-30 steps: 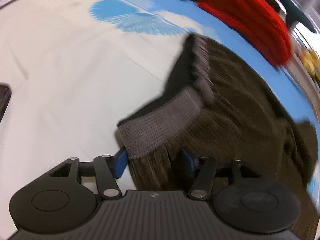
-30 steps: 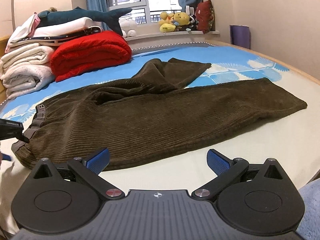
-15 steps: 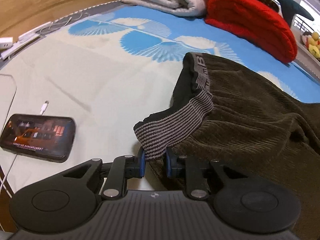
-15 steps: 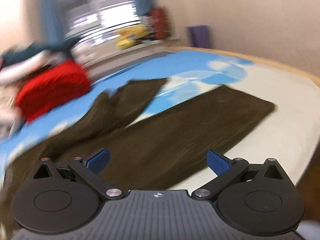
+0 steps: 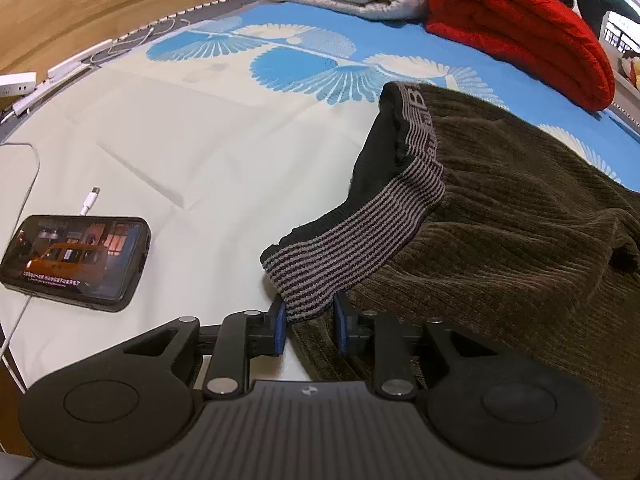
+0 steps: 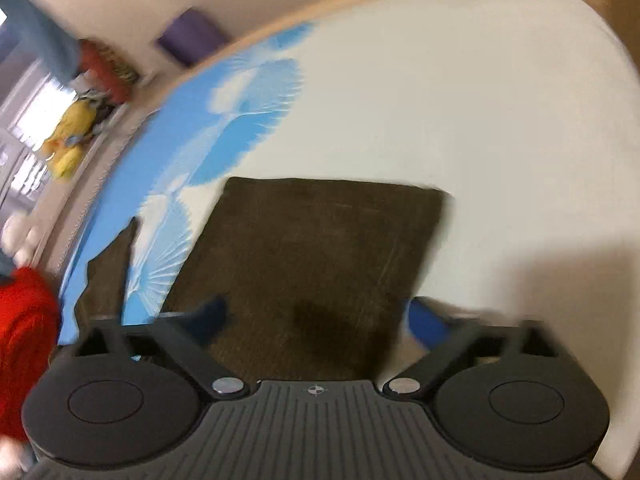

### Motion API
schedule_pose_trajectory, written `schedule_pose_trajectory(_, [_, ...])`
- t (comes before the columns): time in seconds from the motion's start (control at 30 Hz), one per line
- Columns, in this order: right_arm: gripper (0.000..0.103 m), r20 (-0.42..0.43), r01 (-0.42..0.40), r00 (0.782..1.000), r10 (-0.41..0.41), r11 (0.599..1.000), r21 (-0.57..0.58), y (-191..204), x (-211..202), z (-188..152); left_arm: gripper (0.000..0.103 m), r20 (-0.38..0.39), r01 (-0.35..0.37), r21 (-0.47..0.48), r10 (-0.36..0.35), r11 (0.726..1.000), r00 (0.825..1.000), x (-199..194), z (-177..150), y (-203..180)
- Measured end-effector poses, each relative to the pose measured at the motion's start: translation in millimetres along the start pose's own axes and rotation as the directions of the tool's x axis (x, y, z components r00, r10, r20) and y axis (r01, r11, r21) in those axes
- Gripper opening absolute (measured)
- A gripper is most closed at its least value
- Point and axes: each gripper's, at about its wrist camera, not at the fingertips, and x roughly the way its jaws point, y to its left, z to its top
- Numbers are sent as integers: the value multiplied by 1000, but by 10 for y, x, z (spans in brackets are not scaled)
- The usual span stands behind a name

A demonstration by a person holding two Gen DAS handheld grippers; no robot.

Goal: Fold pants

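Jaws of the left gripper stand narrow, the two blue pads pinched on the near corner of the grey-and-black striped elastic waistband of the dark brown corduroy pants. That corner is raised off the bed, while the far end of the band rests on the cream and blue sheet. From this grip the garment runs away to the right and forward, its long axis stretching from the waist toward the leg ends.

At the other end, the right gripper hovers with its jaws spread wide and holding nothing. The view is blurred by motion, but one leg of the pants lies directly ahead between the spread fingers, its squared hem farthest from the camera. A second leg shows as a dark strip off to the left, apart from the first.

So the left hand is at the waist and the right is nearer the legs; the coming move likely turns on that split. I judge the right jaws must drop onto a leg end so both ends can be carried along the long axis.

A black smartphone with a lit screen lies on the bed left of the waistband, well apart from it, and a folded red blanket sits beyond.
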Motion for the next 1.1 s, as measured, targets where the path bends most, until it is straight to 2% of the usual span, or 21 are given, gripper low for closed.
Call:
schedule_pose_trajectory(0.03, [10,-1,38,999,-38,999,-33,61,27,-29,23,13,5,-3,-5,1000,1000,-44,2,11])
schedule_pose_trajectory(0.1, [11,8,105,994,-105,994,-17,49,9,-62,22,48,10,20,-11,1000,999,-165,2,16])
schedule_pose_trajectory(0.17, [10,32,78,996,-79,996,36,-16,-130,-20,22,56,21,45,-24,999,998,-259,-5,16])
schedule_pose_trajectory(0.23, [10,73,54,996,-58,997,48,-91,-326,46,22,31,40,53,-42,998,999,-313,-30,46])
schedule_pose_trajectory(0.33, [10,120,73,989,-82,995,73,-266,-552,53,22,15,68,59,-69,996,998,-373,-111,122])
schedule_pose_trajectory(0.4, [10,105,80,990,-89,992,95,-423,-564,74,22,-4,66,75,-66,995,998,-314,-171,152])
schedule_pose_trajectory(0.47, [11,50,119,991,-123,989,89,-537,-442,61,23,-21,65,69,-63,996,998,-253,-205,173])
schedule_pose_trajectory(0.53, [12,23,137,990,-138,989,57,-593,-350,67,28,-13,61,98,-60,993,998,-240,-252,150])
schedule_pose_trajectory(0.57, [17,23,132,991,-133,990,54,-599,-351,68,37,-3,51,123,-51,991,999,-250,-273,134])
schedule_pose_trajectory(0.6, [26,34,142,989,-143,989,47,-584,-371,79,59,13,30,144,-32,989,999,-276,-294,124])
schedule_pose_trajectory(0.63, [50,52,178,982,-180,983,32,-554,-404,84,69,41,-5,168,-2,986,999,-326,-309,108])
schedule_pose_trajectory(0.67, [74,83,227,970,-227,974,12,-534,-465,74,83,71,-21,183,8,983,997,-394,-330,119])
schedule_pose_trajectory(0.7, [77,120,274,955,-271,962,-9,-502,-527,57,89,99,-23,192,4,981,995,-470,-343,127])
schedule_pose_trajectory(0.77, [77,201,321,931,-305,946,-53,-386,-694,20,89,128,-13,207,-14,978,992,-644,-375,136])
schedule_pose_trajectory(0.8, [77,226,311,930,-289,948,-71,-332,-788,-6,89,127,-1,218,-27,976,991,-733,-399,127])
schedule_pose_trajectory(0.87, [77,242,226,951,-191,966,-127,-158,-1052,-143,90,115,50,245,-81,968,990,-963,-484,100])
schedule_pose_trajectory(0.93, [79,220,79,975,-28,971,-226,53,-1390,-423,97,87,100,270,-127,958,988,-1203,-588,47])
schedule_pose_trajectory(0.97, [82,192,11,980,46,958,-286,173,-1533,-589,103,70,122,279,-147,953,987,-1342,-658,16])
schedule_pose_trajectory(1.03, [85,102,-121,979,178,901,-416,387,-1842,-997,103,59,160,288,-184,944,981,-1587,-809,-33])
schedule_pose_trajectory(1.1, [85,11,-219,964,266,817,-533,567,-2097,-1407,103,44,202,324,-228,924,973,-1816,-971,-124])
